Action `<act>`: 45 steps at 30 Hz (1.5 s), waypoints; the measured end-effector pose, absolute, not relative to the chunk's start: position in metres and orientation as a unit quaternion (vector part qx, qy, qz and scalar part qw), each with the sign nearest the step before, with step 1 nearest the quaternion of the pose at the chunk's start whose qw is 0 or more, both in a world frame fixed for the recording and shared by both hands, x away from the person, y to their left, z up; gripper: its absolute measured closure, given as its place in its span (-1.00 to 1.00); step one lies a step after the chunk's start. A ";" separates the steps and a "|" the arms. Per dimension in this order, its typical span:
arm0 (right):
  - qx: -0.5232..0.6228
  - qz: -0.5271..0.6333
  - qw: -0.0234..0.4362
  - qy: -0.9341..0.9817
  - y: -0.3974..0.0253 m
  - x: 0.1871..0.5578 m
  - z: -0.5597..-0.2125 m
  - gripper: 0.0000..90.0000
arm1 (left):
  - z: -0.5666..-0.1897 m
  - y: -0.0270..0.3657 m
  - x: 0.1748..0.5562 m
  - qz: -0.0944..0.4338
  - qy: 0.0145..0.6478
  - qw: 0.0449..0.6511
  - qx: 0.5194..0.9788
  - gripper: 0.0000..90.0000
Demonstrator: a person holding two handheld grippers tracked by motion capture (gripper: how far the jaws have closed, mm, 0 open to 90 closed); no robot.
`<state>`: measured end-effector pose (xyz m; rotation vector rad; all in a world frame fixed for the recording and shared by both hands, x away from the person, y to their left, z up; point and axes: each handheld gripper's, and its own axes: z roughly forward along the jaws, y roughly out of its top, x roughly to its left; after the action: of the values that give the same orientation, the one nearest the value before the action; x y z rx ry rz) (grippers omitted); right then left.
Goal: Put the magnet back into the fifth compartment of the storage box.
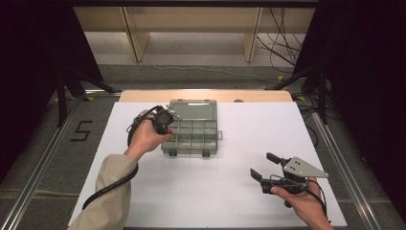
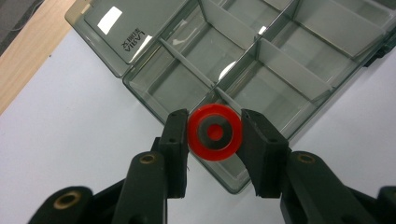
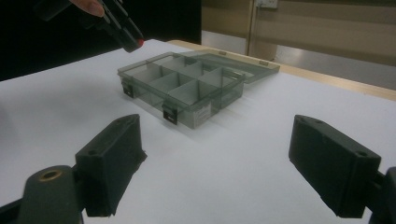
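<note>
Red plastic ring with a grey inner band [image 2: 215, 132] sits clamped between the two black jaws of the left gripper [image 2: 214, 135]; in the left gripper view it hangs over the near corner of a translucent grey-green plastic compartment box [image 2: 261, 70], whose flat lid [image 2: 126, 28] lies folded open on the white table sheet [image 2: 70, 135].

From the high view, the left gripper [image 1: 165, 125] is held in the person's left hand [image 1: 146, 136] at the box's [image 1: 194, 136] left edge, a beige sleeve [image 1: 110, 191] and black cable trailing back. The right gripper [image 1: 264, 166] rests in the right hand [image 1: 301, 199] well apart from the box, low on the right of the sheet [image 1: 230, 191], jaws spread wide with nothing between them.

The right gripper view looks between its two parted jaws across bare sheet [image 3: 219, 177] to the box [image 3: 182, 88], latches facing the camera. Above the box's far left corner the left gripper's [image 3: 133, 42] tip shows a spot of red.
</note>
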<state>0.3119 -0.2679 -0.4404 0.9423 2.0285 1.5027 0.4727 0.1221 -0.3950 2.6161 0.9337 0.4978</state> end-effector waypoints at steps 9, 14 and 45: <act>0.342 0.544 0.221 0.734 -0.268 0.312 -0.440 -0.60 | -0.402 0.122 0.475 0.178 0.317 0.150 0.919 0.40; 0.340 0.544 0.225 0.733 -0.268 0.312 -0.440 -0.60 | -0.408 0.122 0.475 0.176 0.314 0.142 0.922 0.40; 0.340 0.545 0.225 0.733 -0.268 0.312 -0.441 -0.60 | -0.423 0.122 0.479 0.180 0.294 0.126 0.930 0.39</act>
<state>0.3121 -0.2680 -0.4406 0.9376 2.0217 1.5040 0.4790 0.1217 -0.4230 2.7085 0.8563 0.5235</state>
